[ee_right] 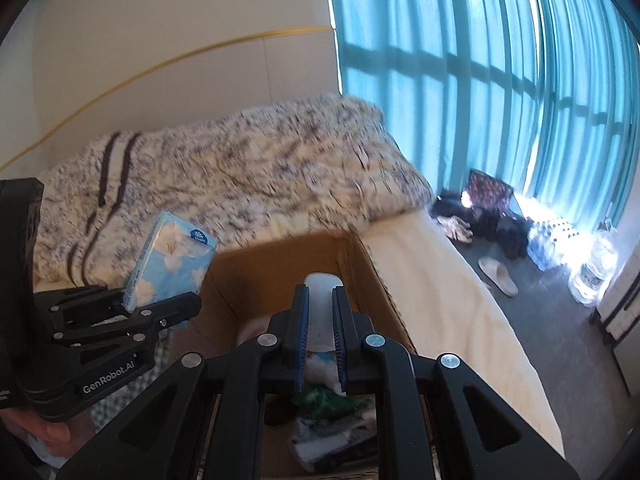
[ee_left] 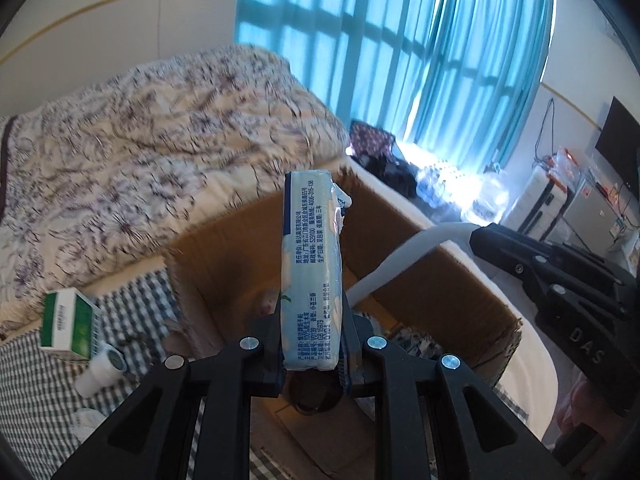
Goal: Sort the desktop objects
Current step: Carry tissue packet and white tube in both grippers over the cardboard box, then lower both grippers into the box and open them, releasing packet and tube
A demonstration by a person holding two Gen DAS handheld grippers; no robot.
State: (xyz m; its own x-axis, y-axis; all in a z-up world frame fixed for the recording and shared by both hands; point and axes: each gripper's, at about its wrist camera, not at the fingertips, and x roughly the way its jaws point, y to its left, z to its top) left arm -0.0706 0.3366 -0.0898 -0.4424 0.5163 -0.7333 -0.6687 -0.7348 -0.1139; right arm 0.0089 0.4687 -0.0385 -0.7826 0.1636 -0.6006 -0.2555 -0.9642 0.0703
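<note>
Hovering over the box (ee_left: pixel 224 264), your left gripper (ee_left: pixel 310 344) clamps the tissue pack (ee_left: pixel 310 264), your right (ee_right: pixel 320 332) pinches a white bar (ee_right: pixel 320 312); release early and either may clip the rim.

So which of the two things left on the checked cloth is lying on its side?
The small white bottle; the green-and-white carton beside it stands upright.

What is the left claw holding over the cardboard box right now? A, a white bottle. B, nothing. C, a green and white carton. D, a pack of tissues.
D: the left claw is shut on the blue tissue pack, while the carton and bottle lie on the checked cloth.
</note>
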